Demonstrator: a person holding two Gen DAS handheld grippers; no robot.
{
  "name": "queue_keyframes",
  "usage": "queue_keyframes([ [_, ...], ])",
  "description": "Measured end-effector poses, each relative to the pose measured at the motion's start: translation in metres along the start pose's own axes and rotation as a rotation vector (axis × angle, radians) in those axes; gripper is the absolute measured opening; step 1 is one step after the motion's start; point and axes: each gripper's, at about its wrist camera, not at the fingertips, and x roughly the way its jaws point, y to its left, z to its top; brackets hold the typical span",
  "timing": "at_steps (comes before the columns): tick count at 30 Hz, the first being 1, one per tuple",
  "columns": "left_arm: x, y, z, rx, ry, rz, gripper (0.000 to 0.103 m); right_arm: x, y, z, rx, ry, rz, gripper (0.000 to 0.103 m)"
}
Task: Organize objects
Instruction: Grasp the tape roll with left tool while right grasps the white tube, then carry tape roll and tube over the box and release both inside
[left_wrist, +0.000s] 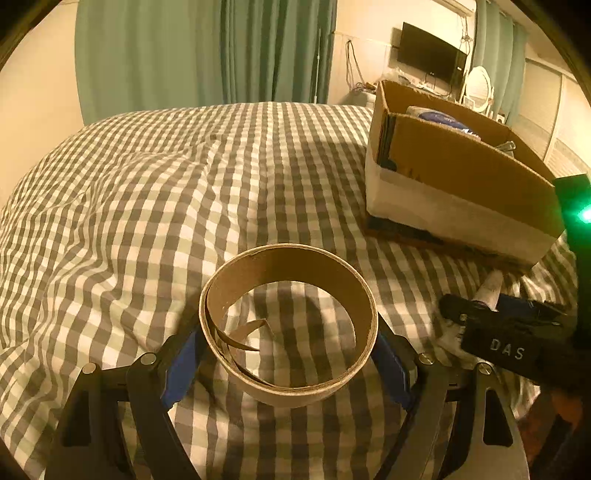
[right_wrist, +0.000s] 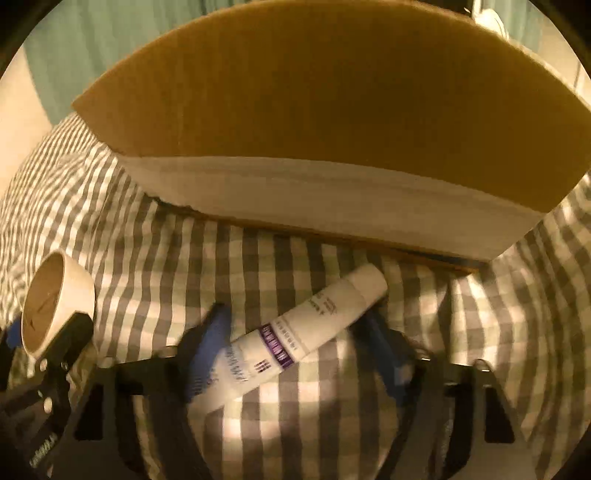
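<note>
A brown cardboard tape ring, white outside, sits between the blue-padded fingers of my left gripper, which press on its two sides. From the right wrist the same ring shows at the far left. A white tube with a purple band lies diagonally across my right gripper. Both blurred fingers touch it, one near each end. The left wrist view shows the tube poking out of the right gripper toward the open cardboard box.
Everything rests on a bed with a grey and white checked cover. The box wall rises just beyond the tube, and the box holds several items. Green curtains and a wall television stand behind.
</note>
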Motion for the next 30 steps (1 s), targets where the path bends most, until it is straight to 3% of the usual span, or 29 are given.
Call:
queue_keyframes([
  [7, -0.022, 0.011, -0.015, -0.005, 0.004, 0.007, 0.085, -0.025, -0.013, -0.016, -0.024, 0.031, 0.001, 0.017],
  [18, -0.078, 0.024, -0.047, -0.018, 0.025, 0.011, 0.085, -0.076, -0.02, -0.052, -0.012, 0.007, 0.091, 0.016],
  [26, -0.142, 0.001, -0.015, 0.07, -0.091, 0.022, 0.085, -0.158, -0.016, -0.046, -0.071, -0.178, 0.092, 0.016],
  [30, -0.168, -0.027, 0.01, 0.134, -0.15, -0.018, 0.085, -0.202, -0.018, -0.026, -0.094, -0.287, 0.093, 0.016],
])
